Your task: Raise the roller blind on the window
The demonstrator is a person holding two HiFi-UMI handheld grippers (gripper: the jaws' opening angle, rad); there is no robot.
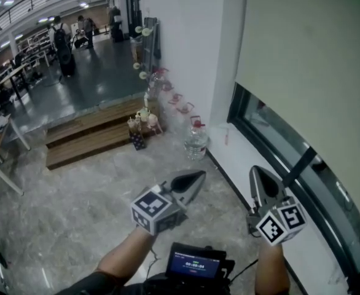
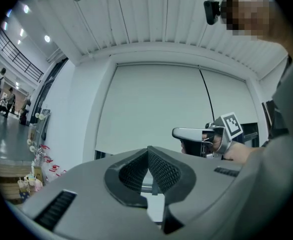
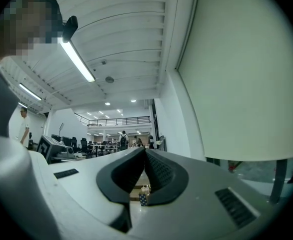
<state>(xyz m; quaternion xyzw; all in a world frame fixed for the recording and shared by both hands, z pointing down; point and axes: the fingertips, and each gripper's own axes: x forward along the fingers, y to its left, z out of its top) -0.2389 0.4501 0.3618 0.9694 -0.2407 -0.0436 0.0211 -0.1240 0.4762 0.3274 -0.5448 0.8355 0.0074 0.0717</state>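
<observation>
Head view, roller blind (image 1: pixel 309 54): lowered over most of the window (image 1: pixel 275 143), well apart from both grippers.
Left gripper (image 1: pixel 198 176): pressed shut, empty.
Right gripper (image 1: pixel 258 172): closed too, nothing held.
Risk: grabbed with jaws unopened — slipped off, blind left down.

A clear water jug (image 1: pixel 196 142) stands on the floor (image 1: pixel 75 195) near wooden steps (image 1: pixel 88 137).
</observation>
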